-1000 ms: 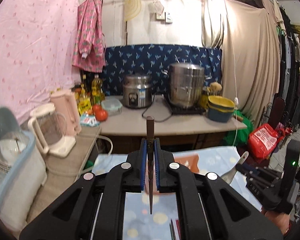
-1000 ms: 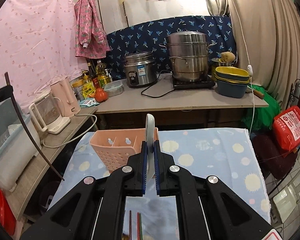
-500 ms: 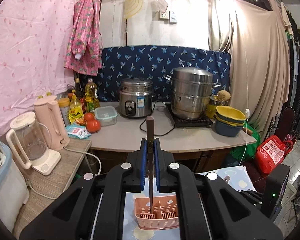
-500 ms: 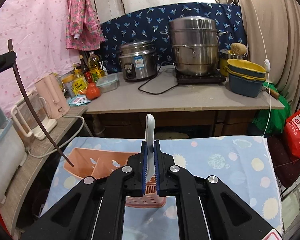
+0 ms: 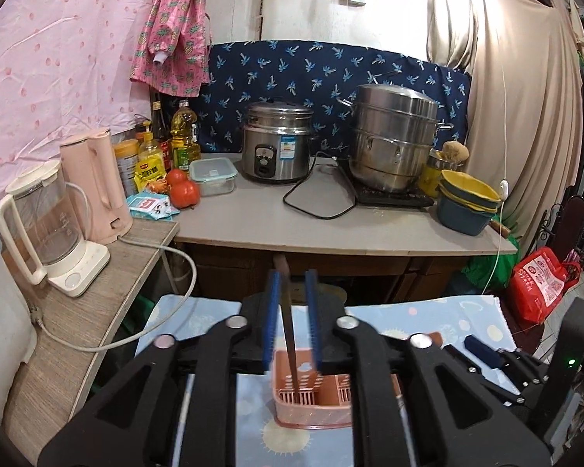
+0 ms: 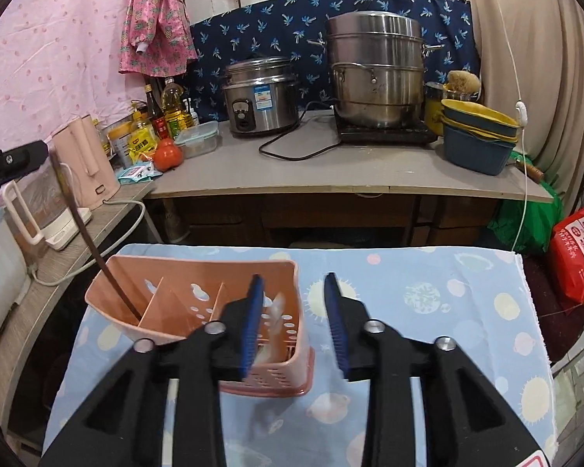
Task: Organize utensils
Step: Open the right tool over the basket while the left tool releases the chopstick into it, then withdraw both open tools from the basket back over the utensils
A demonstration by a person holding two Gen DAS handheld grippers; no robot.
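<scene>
A pink utensil basket [image 6: 198,272] with dividers stands on the blue patterned tablecloth [image 6: 428,292]; it also shows in the left wrist view [image 5: 311,412]. My left gripper [image 5: 292,280] is open, and a dark brown chopstick [image 5: 288,323] stands between its jaws with its tip down in the basket's left compartment; the same chopstick [image 6: 93,249] leans there in the right wrist view. My right gripper [image 6: 294,284] is open above the basket's right end. A white spoon [image 6: 274,311], blurred, sits in the right compartment.
Behind the table is a counter [image 6: 331,171] with a rice cooker [image 6: 259,95], a steel steamer pot [image 6: 375,70], stacked bowls [image 6: 479,136], bottles and tomatoes. A side shelf at left holds a kettle [image 5: 46,222] and a pink jug [image 5: 93,183]. A red bag [image 6: 580,253] lies at right.
Both grippers have opened. The chopstick has gone down into the basket's left compartment and the white spoon has dropped from the right gripper into the right compartment. Both cameras moved closer to the basket.
</scene>
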